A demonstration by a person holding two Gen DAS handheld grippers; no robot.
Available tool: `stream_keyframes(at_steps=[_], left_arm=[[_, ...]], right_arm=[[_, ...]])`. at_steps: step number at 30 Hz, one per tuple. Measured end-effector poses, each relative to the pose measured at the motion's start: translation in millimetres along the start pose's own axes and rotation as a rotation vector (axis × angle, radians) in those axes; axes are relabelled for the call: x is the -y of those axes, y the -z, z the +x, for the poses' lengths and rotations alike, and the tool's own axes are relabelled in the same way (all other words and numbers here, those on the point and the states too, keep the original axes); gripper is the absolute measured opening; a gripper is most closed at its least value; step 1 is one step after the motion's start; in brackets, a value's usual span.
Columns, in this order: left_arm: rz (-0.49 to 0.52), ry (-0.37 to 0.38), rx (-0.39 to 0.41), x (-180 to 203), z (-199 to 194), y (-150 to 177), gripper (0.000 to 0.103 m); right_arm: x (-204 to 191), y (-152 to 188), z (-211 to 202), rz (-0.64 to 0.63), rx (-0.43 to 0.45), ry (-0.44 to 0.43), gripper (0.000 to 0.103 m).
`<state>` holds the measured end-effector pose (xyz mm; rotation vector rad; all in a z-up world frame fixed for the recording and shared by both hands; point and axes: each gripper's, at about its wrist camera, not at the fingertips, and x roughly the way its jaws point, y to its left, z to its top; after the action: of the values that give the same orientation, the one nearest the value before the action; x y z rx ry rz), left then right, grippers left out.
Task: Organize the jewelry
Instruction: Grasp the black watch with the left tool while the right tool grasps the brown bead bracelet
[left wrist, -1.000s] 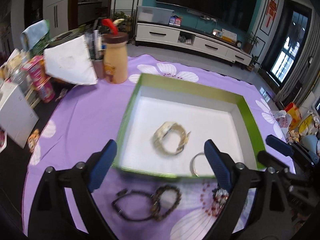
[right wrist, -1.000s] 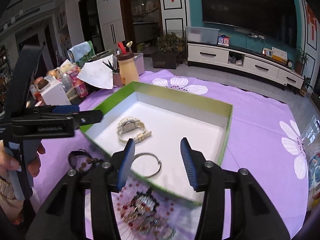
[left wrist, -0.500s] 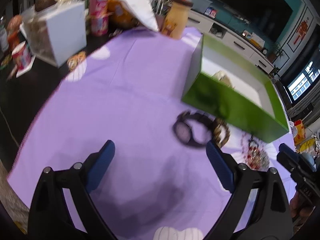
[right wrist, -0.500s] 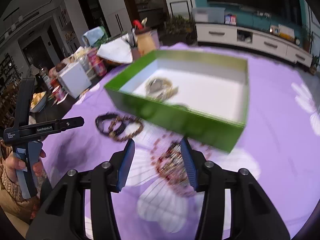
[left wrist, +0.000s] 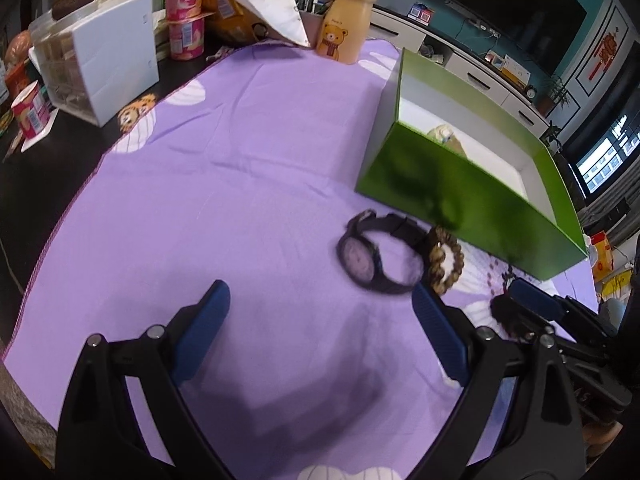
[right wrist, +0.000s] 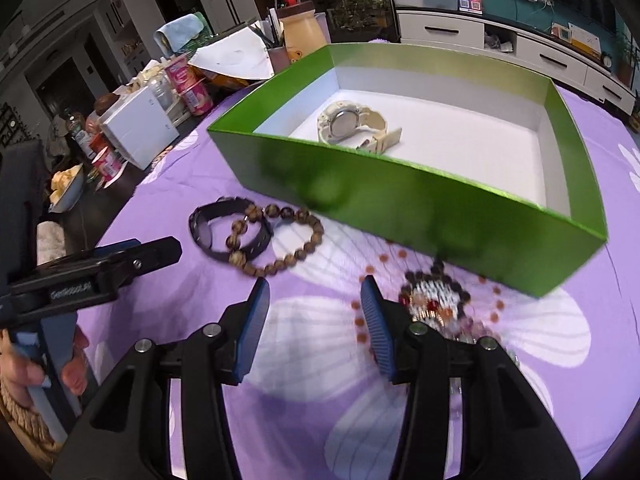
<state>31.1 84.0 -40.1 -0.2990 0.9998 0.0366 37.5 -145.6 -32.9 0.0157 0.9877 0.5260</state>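
Note:
A green box (right wrist: pixel 400 200) with a white floor stands on the purple flowered cloth, and a cream watch (right wrist: pixel 352 124) lies in it. In front of it on the cloth lie a black watch (right wrist: pixel 232 232), a wooden bead bracelet (right wrist: pixel 280 240) overlapping it, and a red-and-white beaded necklace (right wrist: pixel 436 304). My right gripper (right wrist: pixel 315 286) hovers open just left of the necklace with nothing between its pads. My left gripper (left wrist: pixel 320 290) is open and empty over bare cloth, short of the black watch (left wrist: pixel 372 256) and the bracelet (left wrist: pixel 444 260). The box (left wrist: pixel 480 184) stands beyond them.
A bear-printed bottle (left wrist: pixel 346 32), a white container (left wrist: pixel 116 60), yogurt cups (left wrist: pixel 184 12) and a folded paper (left wrist: pixel 272 4) crowd the table's far left. The cloth's edge (left wrist: pixel 60 224) meets dark tabletop on the left. A hand (right wrist: pixel 40 368) holds the left gripper's handle.
Both grippers have come down and back from over the box to the cloth in front of it. The left view swung left. The bangle in the box is now hidden behind its wall.

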Motion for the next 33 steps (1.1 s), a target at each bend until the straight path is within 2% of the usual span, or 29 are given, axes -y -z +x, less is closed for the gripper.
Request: stream_keyframes(at_steps=[2,5,7,9,12,15,17,19,22,28,33], left_arm=[[-0.001,-0.003,-0.001,3.5,3.9,-5.3,0.089],[0.001,-0.013,-0.003,8.1,9.0,-11.1,0.077],[0.006,-0.034,-0.025,11.2,14.6,-13.6,0.064],[0.009,-0.025,-0.047,13.0,19.0,-15.2,0.056],[0.025,-0.035,-0.068,18.9,24.6,-14.8,0.056],[0.038,-0.045,-0.079,22.8,28.6,-14.4,0.054],[0.049,-0.049,-0.073,24.3,28.2,-13.1,0.047],[0.049,-0.030,-0.072,23.9,27.0,-12.1,0.026],[0.071,-0.018,-0.065,24.3,23.5,-5.5,0.015],[0.056,0.035,-0.056,10.6,11.6,5.5,0.009],[0.054,0.037,-0.036,4.4,-3.2,10.9,0.008]], right_arm=[[-2.9,-4.9,7.6,-0.017,-0.001,0.031,0.048],[-6.8,-12.3,16.3,-0.023,0.008,0.056,0.045],[-9.6,-15.9,22.0,-0.030,0.009,0.077,0.041],[-14.2,-18.7,29.3,-0.047,0.007,0.098,0.039],[-20.5,-20.7,40.2,-0.070,-0.003,0.134,0.037],[-23.6,-23.3,49.4,-0.088,-0.004,0.182,0.030],[-24.8,-24.5,52.0,-0.100,-0.002,0.194,0.024],[-24.7,-23.7,51.9,-0.099,0.000,0.185,0.008],[-20.0,-19.3,46.6,-0.080,0.000,0.167,0.007],[-18.1,-4.5,16.0,-0.093,0.042,0.139,0.007],[-20.1,6.6,-19.3,-0.125,0.118,0.153,0.007]])
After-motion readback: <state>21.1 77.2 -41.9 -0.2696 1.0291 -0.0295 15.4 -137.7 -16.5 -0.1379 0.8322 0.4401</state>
